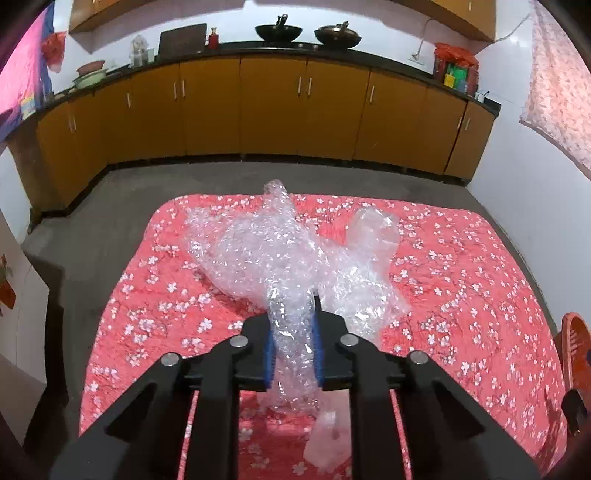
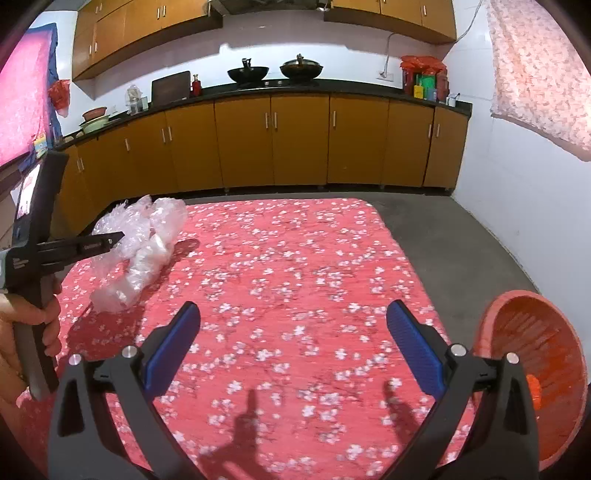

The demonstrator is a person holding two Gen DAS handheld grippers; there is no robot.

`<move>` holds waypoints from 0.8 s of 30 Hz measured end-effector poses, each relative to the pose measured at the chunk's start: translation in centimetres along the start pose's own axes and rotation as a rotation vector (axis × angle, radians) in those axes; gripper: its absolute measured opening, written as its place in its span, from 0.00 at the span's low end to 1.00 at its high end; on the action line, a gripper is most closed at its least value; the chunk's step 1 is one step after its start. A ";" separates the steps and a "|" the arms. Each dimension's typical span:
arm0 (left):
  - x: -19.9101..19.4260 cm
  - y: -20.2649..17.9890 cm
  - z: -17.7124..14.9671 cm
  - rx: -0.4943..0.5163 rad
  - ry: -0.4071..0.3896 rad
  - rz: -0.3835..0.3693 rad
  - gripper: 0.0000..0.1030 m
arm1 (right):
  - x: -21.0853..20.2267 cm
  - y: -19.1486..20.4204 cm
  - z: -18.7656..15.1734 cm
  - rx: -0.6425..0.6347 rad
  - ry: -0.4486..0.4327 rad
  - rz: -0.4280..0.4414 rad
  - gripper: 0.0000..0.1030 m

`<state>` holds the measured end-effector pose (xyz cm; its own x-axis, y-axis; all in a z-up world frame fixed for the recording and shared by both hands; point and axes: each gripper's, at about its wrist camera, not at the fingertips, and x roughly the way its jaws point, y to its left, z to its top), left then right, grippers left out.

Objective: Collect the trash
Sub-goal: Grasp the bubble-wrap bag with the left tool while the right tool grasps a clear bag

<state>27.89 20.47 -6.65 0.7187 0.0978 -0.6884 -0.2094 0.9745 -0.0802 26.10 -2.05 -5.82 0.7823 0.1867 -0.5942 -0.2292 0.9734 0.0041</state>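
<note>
Kitchen premises, white walls, grey concrete floor (image 2: 461, 236). A run of yellow-brown base cabinets (image 2: 295, 140) under a dark counter (image 2: 332, 88) spans the far side from 10 to 2 o'clock, with matching wall cabinets (image 2: 147, 29) above. A pink patterned cloth (image 2: 539, 70) hangs on the wall at 2 o'clock; a bright pink sheet (image 2: 22, 103) covers the wall at 10 o'clock. The work surface is a table under a red cloth printed with white blossoms (image 2: 295, 258), filling the lower centre of both views. On the counter at 12 o'clock stand two dark woks (image 2: 273, 72); a red bottle (image 2: 196, 85) and a dark board (image 2: 170, 89) sit toward 11 o'clock, stacked bowls (image 2: 95, 118) at 10 o'clock, and a cluster of coloured packages (image 2: 424, 79) at 1 o'clock. An orange-red slatted basket (image 2: 543, 373) sits at the table's edge at 4 o'clock in the right wrist view, tipped with its mouth facing the camera. The trash, a crumpled mass of clear bubble wrap (image 1: 288, 251), lies on the cloth at 12 o'clock in the left wrist view and at 9 o'clock in the right. The left gripper (image 1: 293, 339) is clamped on a bunched strand of that wrap between its blue pads (image 1: 318, 354). The right gripper (image 2: 293, 339) is spread wide, holding nothing, above bare cloth, well apart from the wrap.
</note>
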 end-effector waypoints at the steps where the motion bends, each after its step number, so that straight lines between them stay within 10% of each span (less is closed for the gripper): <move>1: -0.3 0.2 0.0 0.005 -0.008 0.001 0.13 | 0.1 0.2 0.1 -0.002 0.001 0.005 0.96; 24: -3.6 8.2 0.4 0.005 -0.101 0.104 0.11 | 7.8 12.0 3.1 -0.055 0.096 0.153 0.72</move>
<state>23.84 28.20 -4.57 0.7563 0.2175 -0.6170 -0.2830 0.9591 -0.0089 31.21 11.47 -7.92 0.6776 0.3157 -0.6642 -0.3745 0.9254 0.0578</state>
